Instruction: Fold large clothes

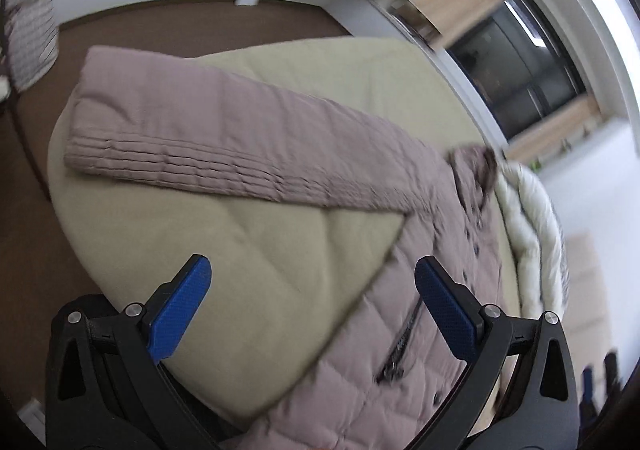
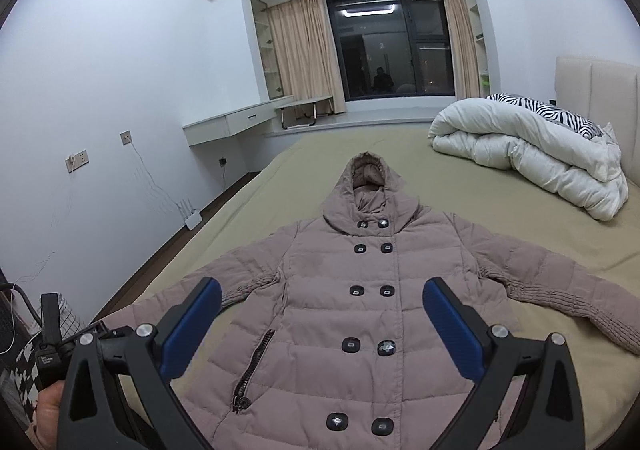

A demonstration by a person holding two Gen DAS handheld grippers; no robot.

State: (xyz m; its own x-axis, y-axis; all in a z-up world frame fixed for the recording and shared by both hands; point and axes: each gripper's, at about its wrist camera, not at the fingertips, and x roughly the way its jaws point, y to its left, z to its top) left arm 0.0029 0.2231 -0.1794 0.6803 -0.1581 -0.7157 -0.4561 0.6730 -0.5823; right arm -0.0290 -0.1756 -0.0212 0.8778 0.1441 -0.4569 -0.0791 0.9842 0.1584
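A mauve quilted hooded coat lies face up and spread flat on the bed, buttoned, hood pointing to the window, both sleeves stretched out sideways. In the left wrist view the coat shows from its left side, with the left sleeve laid out across the sheet. My left gripper is open and empty above the coat's left flank near the armpit. My right gripper is open and empty above the coat's front, over the lower buttons.
A rolled white duvet with a zebra-print pillow lies at the bed's head on the right. A white wall desk and a router stand on the left. Brown floor borders the bed edge.
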